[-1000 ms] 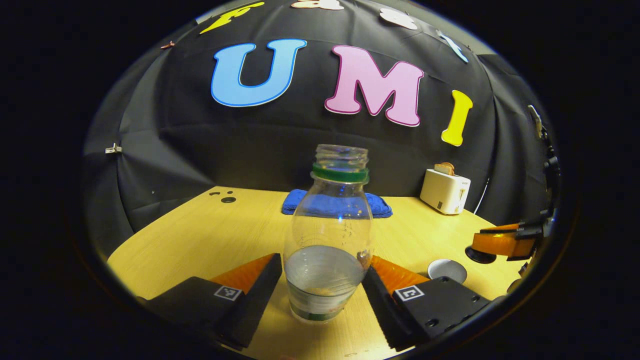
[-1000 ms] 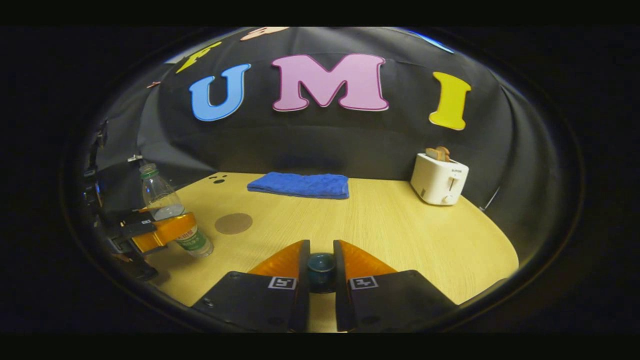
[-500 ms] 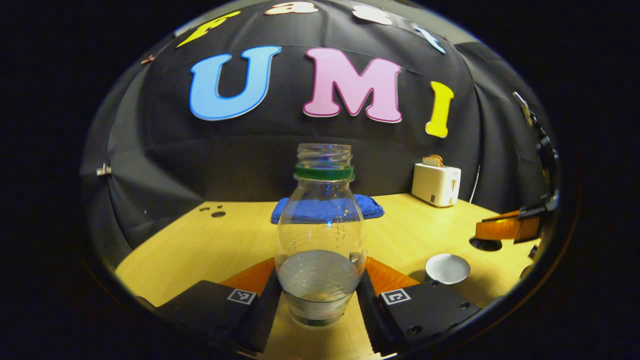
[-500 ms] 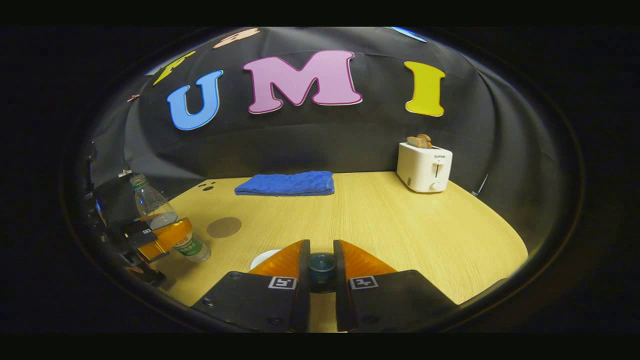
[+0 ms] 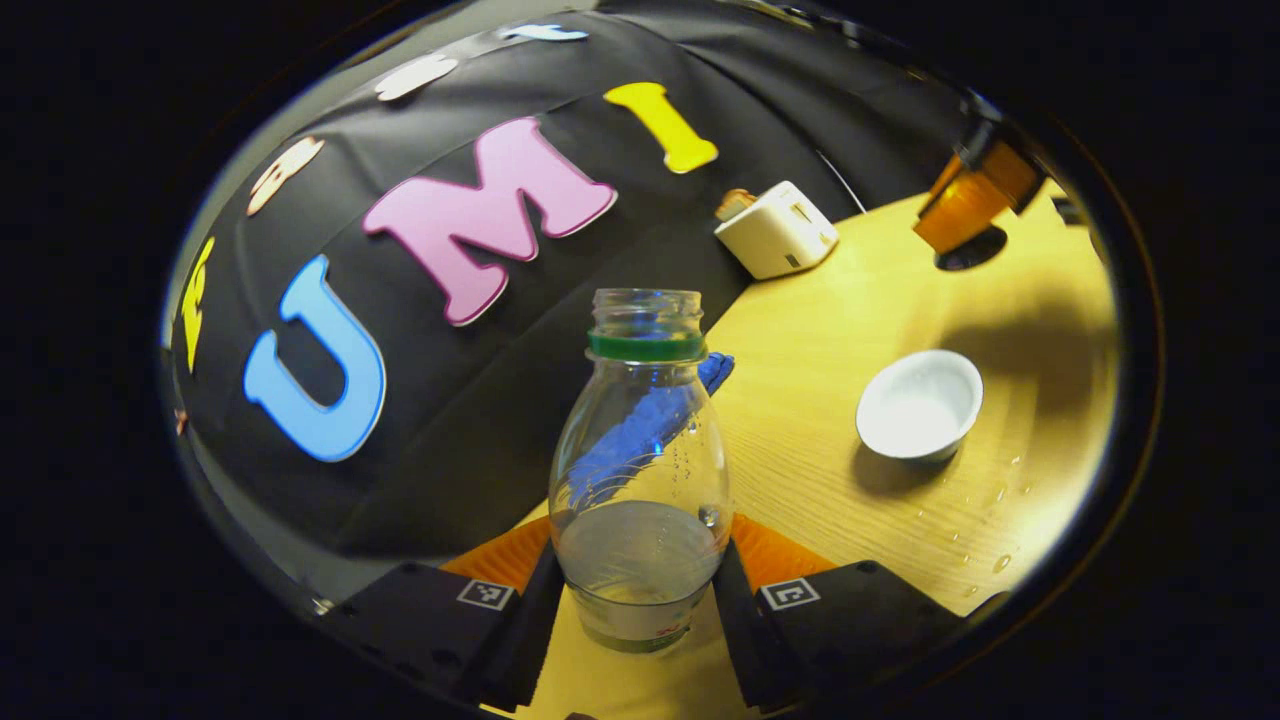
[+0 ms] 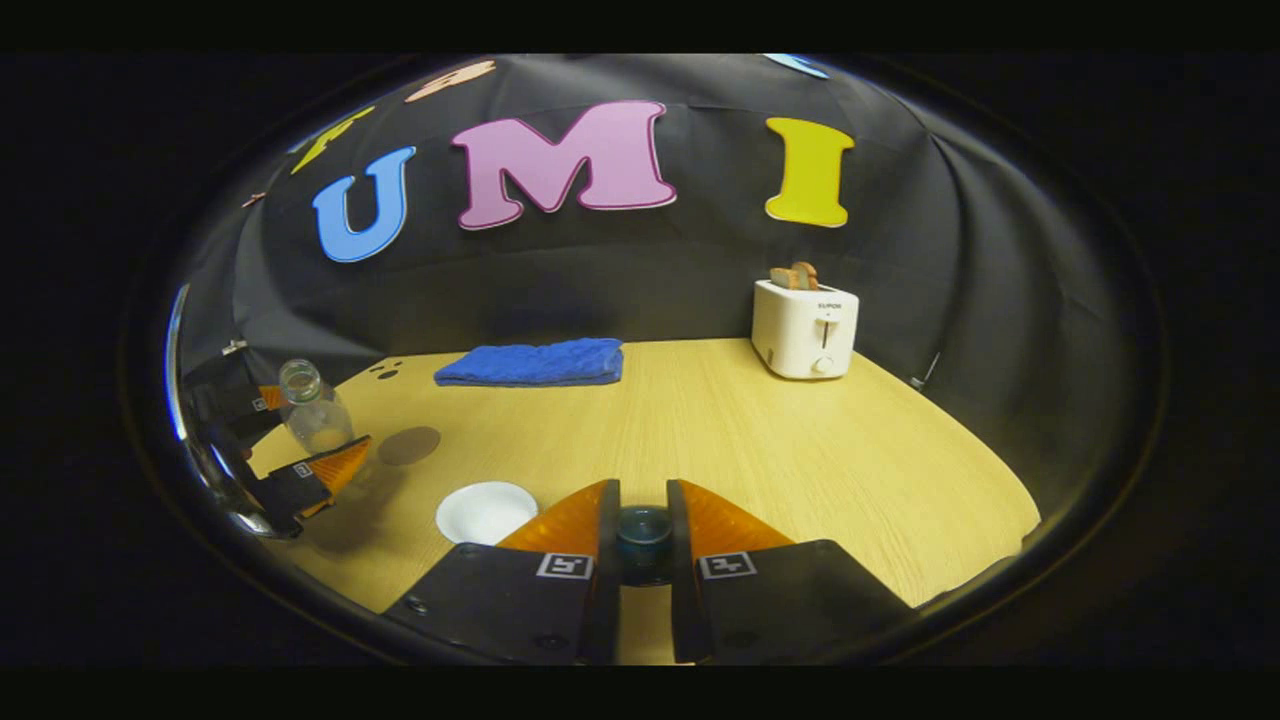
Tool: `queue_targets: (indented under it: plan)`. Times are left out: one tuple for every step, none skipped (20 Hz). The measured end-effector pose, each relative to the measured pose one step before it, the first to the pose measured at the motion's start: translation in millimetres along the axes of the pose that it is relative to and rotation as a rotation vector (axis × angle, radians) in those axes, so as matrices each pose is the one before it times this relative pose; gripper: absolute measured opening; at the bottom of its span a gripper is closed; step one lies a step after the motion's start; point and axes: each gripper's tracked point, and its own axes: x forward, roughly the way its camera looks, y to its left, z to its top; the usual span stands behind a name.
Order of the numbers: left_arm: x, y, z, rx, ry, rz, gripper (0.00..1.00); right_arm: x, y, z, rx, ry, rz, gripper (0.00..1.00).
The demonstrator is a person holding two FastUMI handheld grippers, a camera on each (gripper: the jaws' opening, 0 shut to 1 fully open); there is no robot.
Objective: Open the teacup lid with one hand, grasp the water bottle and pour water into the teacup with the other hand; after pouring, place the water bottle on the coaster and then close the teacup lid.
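Observation:
A clear, uncapped water bottle with a green neck ring holds water in its lower part. My left gripper is shut on its base, holding it off the table and tilted. The white teacup stands uncovered on the table to the bottle's right. In the right gripper view the cup lies just left of my right gripper, which is shut on the dark teacup lid. At that view's left edge the left gripper carries the bottle beside the round brown coaster.
A folded blue towel lies at the back of the wooden table, and a white toaster with bread stands at the back right. Water drops dot the table near the cup. The right gripper holds the lid beyond the cup.
My left gripper closed on the bottle, lifted it and tilted it toward the teacup. My right gripper carried the lid to the right, uncovering the cup.

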Motion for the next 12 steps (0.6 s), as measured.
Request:
queue_targets:
  plan:
    - [0.91,-4.53,-2.17,0.04613,0.0042,-0.00461,0.74,-0.68,-3.77,-0.91,-0.00062,0.00126,-0.00368,0.24]
    - [1.05,-3.95,-2.06,0.03914,0.01431,-0.00557,0.74,-0.31,-4.42,-0.4,-0.00379,0.00051,-0.00381,0.24]
    - [5.27,-1.86,-2.65,0.03283,0.01505,-0.00118,0.74,-1.1,-4.17,-0.66,-0.00422,-0.0001,-0.00351,0.24]
    - [3.6,-1.68,-0.63,0.04652,0.01,-0.0018,0.74,-0.25,-3.37,-0.4,-0.00425,0.00024,-0.00345,0.28]
    - [1.67,0.73,1.46,0.06421,0.00147,0.01345,0.74,0.33,-4.66,-1.27,-0.00475,0.00063,-0.00545,0.23]
    - [2.24,2.58,1.8,0.0671,-0.00524,0.01149,0.75,0.09,-4.33,-1.07,-0.00418,0.0006,-0.00642,0.24]
    - [1.88,-0.15,0.36,0.04328,-0.0002,0.00591,0.74,-0.71,-2.54,-1.65,-0.0017,0.0023,-0.00457,0.19]
    - [1.79,-2.94,0.27,0.01871,0.00691,-0.0077,0.74,0.95,-2.44,-1.8,0.0034,0.00264,-0.00252,0.24]
    - [2.4,-2.21,1.09,0.01108,-0.00249,-0.00891,0.74,-0.75,-2.01,-2.22,0.00567,0.00298,-0.00259,0.24]
    - [3.99,-1.48,0.61,0.02133,-0.00405,-0.00383,0.74,1.11,-1.51,-1.04,0.00647,0.0031,-0.0024,0.24]
    - [1.91,0.0,1.98,0.03255,-0.01148,0.0002,0.74,0.08,-1.32,-1.42,0.00699,0.00143,-0.00263,0.24]
    - [2.87,-0.6,2.54,0.03481,-0.01276,0.00135,0.75,-0.07,-0.81,-0.46,0.00752,0.00009,-0.00211,0.24]
